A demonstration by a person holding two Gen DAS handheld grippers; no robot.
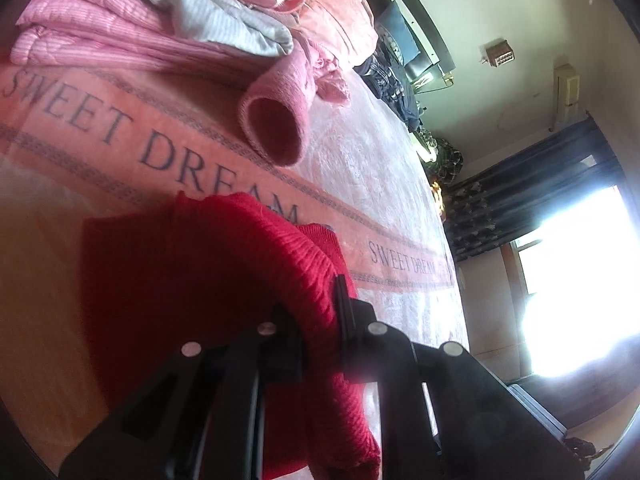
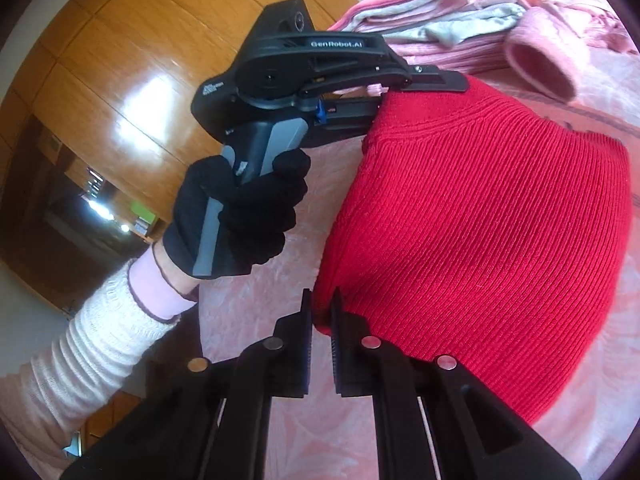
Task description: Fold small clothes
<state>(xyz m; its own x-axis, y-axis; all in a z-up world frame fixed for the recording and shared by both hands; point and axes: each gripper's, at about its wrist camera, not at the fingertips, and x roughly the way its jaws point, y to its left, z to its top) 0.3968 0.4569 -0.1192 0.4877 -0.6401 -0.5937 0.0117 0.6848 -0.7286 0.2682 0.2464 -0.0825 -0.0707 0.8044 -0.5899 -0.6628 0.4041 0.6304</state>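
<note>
Red ribbed knit garment (image 2: 472,216) hangs stretched between both tools above the pink bed blanket printed "SWEET DREAM" (image 1: 120,132). Right tool (image 2: 320,320), nearest, is clamped on its near edge; left tool (image 2: 416,96), held by a black-gloved hand (image 2: 240,216), is clamped on the far edge. Beyond lies a pink knit sleeve (image 1: 276,120), then a pile of folded pink and grey clothes (image 1: 168,20).
</note>
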